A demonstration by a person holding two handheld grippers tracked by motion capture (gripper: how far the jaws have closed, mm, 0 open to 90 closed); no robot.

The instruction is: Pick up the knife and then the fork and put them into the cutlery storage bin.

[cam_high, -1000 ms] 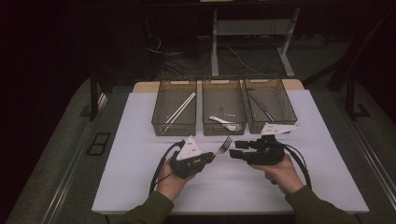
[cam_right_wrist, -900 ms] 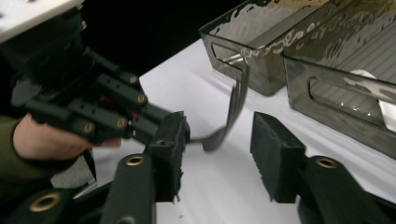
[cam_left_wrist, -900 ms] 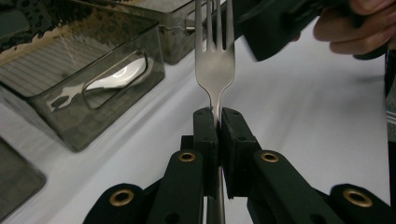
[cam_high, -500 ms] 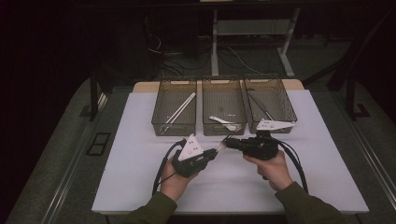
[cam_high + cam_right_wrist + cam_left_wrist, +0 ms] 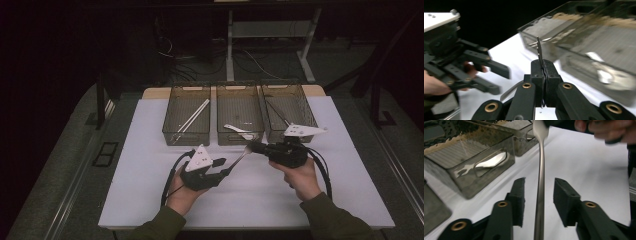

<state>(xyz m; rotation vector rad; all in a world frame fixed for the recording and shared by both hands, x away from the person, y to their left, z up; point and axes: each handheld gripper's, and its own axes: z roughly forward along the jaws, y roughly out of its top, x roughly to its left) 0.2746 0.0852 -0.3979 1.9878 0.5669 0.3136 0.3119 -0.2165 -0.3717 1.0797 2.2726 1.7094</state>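
Fork point(image 5: 540, 182) head is cut off by the right tongs point(image 5: 543, 65), clamped shut on it. Slim shiny metal handle runs between the spread-apart left tongs point(image 5: 539, 202), untouched, above the white surface point(image 5: 150, 190).

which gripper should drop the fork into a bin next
Right. The right gripper is shut on the fork beside the bins; the left gripper stands open around its handle.
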